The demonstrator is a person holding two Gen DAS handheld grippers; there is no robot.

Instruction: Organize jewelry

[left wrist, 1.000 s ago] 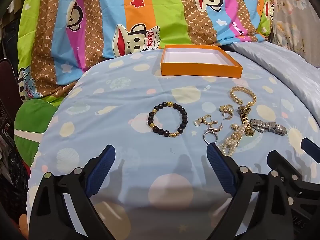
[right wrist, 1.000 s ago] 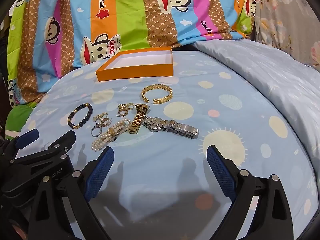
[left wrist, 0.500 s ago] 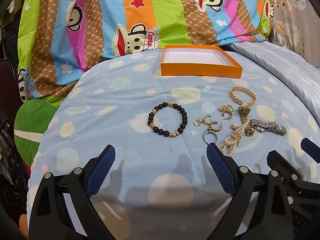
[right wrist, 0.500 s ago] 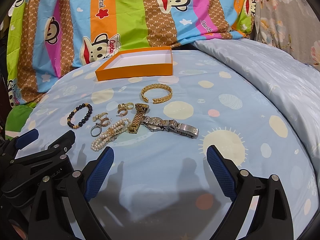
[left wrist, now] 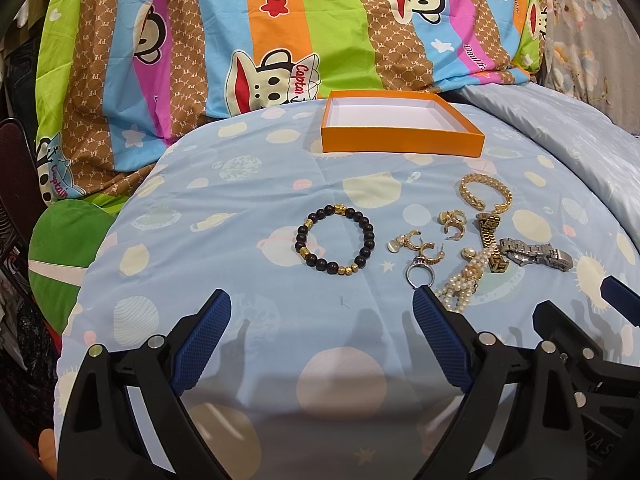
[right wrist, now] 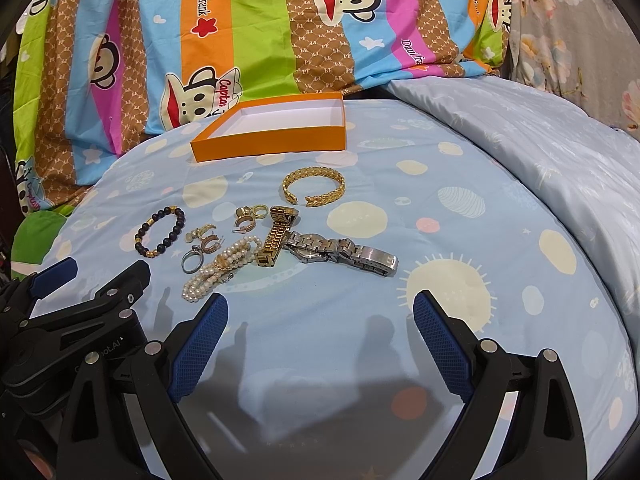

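An empty orange box (left wrist: 400, 142) (right wrist: 272, 142) with a white inside sits at the far side of the blue bedspread. In front of it lies loose jewelry: a black bead bracelet (left wrist: 335, 240) (right wrist: 160, 231), a gold cuff bangle (left wrist: 485, 193) (right wrist: 314, 190), gold earrings (left wrist: 416, 242), a silver ring (left wrist: 419, 274), a pearl strand (left wrist: 464, 282) (right wrist: 218, 268), a gold watch (right wrist: 276, 238) and a silver watch (left wrist: 536, 255) (right wrist: 344, 254). My left gripper (left wrist: 322, 312) is open, just short of the bead bracelet. My right gripper (right wrist: 320, 316) is open, just short of the watches.
A striped monkey-print quilt (left wrist: 280, 40) is heaped behind the box. A pale blue duvet (right wrist: 540, 152) rises at the right. A green cushion (left wrist: 68, 248) lies off the bed's left edge. The left gripper's body (right wrist: 72, 320) shows at the left of the right wrist view.
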